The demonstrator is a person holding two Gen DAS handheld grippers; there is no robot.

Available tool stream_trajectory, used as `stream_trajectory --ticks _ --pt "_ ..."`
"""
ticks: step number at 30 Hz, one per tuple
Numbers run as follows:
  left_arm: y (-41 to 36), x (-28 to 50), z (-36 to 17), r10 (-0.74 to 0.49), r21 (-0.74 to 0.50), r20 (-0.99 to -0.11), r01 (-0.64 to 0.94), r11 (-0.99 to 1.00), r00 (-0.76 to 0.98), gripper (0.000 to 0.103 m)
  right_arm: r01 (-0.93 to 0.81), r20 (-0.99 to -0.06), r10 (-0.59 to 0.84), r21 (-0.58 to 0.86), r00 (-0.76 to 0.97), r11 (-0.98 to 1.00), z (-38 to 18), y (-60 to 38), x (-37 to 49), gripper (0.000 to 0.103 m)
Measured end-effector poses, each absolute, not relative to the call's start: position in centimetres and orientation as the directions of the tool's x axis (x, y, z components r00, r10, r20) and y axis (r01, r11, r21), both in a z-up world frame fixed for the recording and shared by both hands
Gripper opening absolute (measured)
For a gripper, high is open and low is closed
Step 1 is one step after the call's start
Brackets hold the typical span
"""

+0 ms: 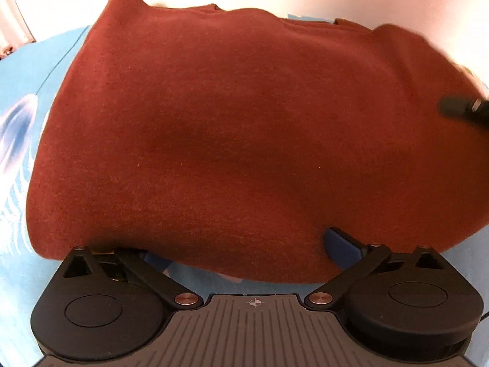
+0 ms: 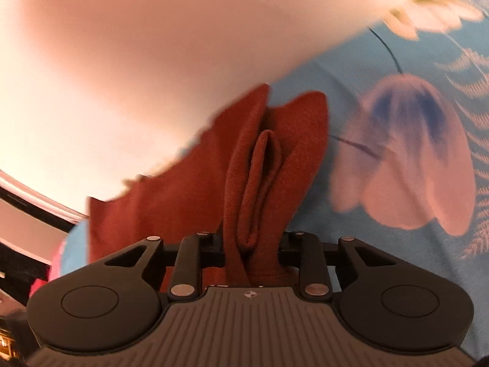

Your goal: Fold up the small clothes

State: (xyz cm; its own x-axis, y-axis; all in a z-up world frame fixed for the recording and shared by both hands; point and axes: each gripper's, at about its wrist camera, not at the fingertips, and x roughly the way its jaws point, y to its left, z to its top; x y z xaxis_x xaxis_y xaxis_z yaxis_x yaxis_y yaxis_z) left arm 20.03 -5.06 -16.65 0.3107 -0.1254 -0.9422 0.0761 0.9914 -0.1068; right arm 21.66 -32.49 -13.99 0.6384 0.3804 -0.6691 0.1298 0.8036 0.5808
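In the left wrist view we see a rust-red garment [image 1: 232, 128] that fills almost the whole picture and lies spread over a light blue cloth with flower print [image 1: 18, 159]. Our left claw [image 1: 244, 255] is at 6 o'clock, at the near hem of the garment. Its two arms stand wide apart, so it is released: one blue finger pad [image 1: 340, 247] shows at 5 o'clock on top of the red fabric, while the other finger, at 7 o'clock, is mostly hidden under the hem. At 3 o'clock, at the far right edge of the garment, a dark blurred piece of the other tool [image 1: 464, 108] shows. In the right wrist view our right claw [image 2: 252, 249] is clenched on a bunched fold of the same garment [image 2: 259, 177]; the links are drawn close together and the fabric stands up between them in several layers, rising toward 12 o'clock. From the fold, the rest of the red fabric runs away toward 9 o'clock. Behind it, from 1 to 4 o'clock, the blue cloth [image 2: 351, 70] shows a large pink tulip [image 2: 412, 165] and white fern leaves, a little blurred. The upper left of this view is only a pale, unsharp area, and we cannot tell what it is.
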Motion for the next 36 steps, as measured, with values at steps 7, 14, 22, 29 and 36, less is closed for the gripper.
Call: stream_trajectory --ticks 7,14,22,29,36 --pt "3.1 17.1 -14.7 -0.435 -0.441 -0.855 0.045 0.896 0.284 0.103 -0.078 -0.596 0.420 0.513 0.685 0.855 -5.7 -22.9 21.5 0.029" --pt "15.8 9.9 -11.7 -0.380 -0.453 -0.822 -0.082 0.888 0.425 0.103 -0.303 -0.648 0.346 0.182 0.678 0.935 -6.4 -5.2 21.6 0.028" --pt "24.5 5.7 -12.0 -0.290 -0.483 -0.818 -0.320 0.815 0.497 0.103 -0.567 -0.703 0.347 -0.098 0.621 0.818 -11.7 7.1 17.9 0.072" --pt "24.2 7.8 -12.0 -0.284 -0.485 -0.808 -0.308 0.818 0.516 0.103 -0.538 -0.581 0.340 -0.208 0.740 0.817 -10.7 1.8 11.7 0.087" --pt "21.4 11.2 -11.1 -0.324 -0.476 -0.796 -0.197 0.857 0.512 0.103 -0.510 -0.564 0.220 -0.429 0.796 0.746 -14.8 2.8 11.0 0.067"
